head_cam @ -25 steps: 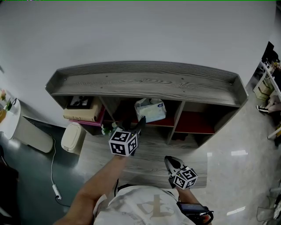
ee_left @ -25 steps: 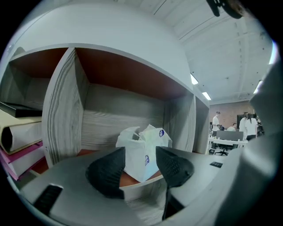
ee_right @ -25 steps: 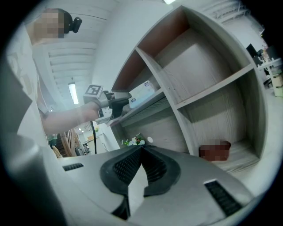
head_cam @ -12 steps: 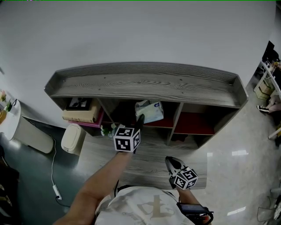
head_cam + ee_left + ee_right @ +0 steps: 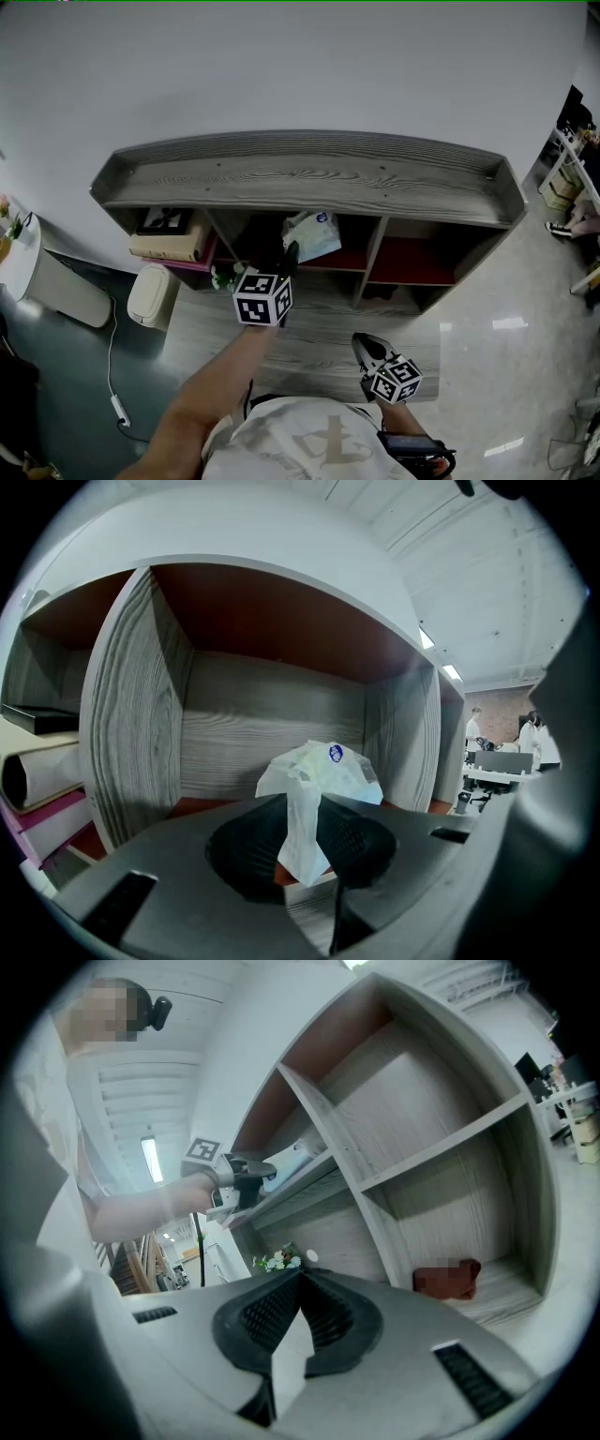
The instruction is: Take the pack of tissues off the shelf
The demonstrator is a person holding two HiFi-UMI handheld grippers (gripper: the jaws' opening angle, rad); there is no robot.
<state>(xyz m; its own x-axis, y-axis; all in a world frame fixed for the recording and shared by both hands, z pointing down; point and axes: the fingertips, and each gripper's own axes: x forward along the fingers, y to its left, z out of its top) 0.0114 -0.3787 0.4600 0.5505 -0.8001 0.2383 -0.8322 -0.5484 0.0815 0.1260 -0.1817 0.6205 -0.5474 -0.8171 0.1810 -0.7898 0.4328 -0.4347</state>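
1. At 9 o'clock in the head view, a white bin (image 5: 150,295) stands on the floor beside the low grey wooden shelf (image 5: 309,173). Above it, a stack of books (image 5: 169,246) lies in the shelf's left compartment.
2. A small sprig of flowers (image 5: 223,277) sits at the foot of the shelf, at 8 o'clock from the middle compartment.
3. Near the centre, the left gripper (image 5: 289,255) reaches toward 12 o'clock into the middle compartment, its marker cube toward the person.
4. The left gripper view shows its jaws closed to a narrow gap on a fold of clear wrapper (image 5: 305,832). They have just been closing, from wide apart a second ago.
5. The pack of tissues (image 5: 314,234) is in the middle compartment, white with a small blue sticker on its far end. It sits at 12 o'clock from the pads, which pinch its near flap.
6. A second ago the pack lay squarer on its board. Now it is tilted, with its near corner drawn toward the gripper at 7 o'clock.
7. At 5 o'clock from the pack, the right gripper (image 5: 366,345) hangs low in front of the person, well apart from the shelf, in the same place as before.
8. The right gripper view shows its fingers together at the tips with nothing between them (image 5: 298,1283).
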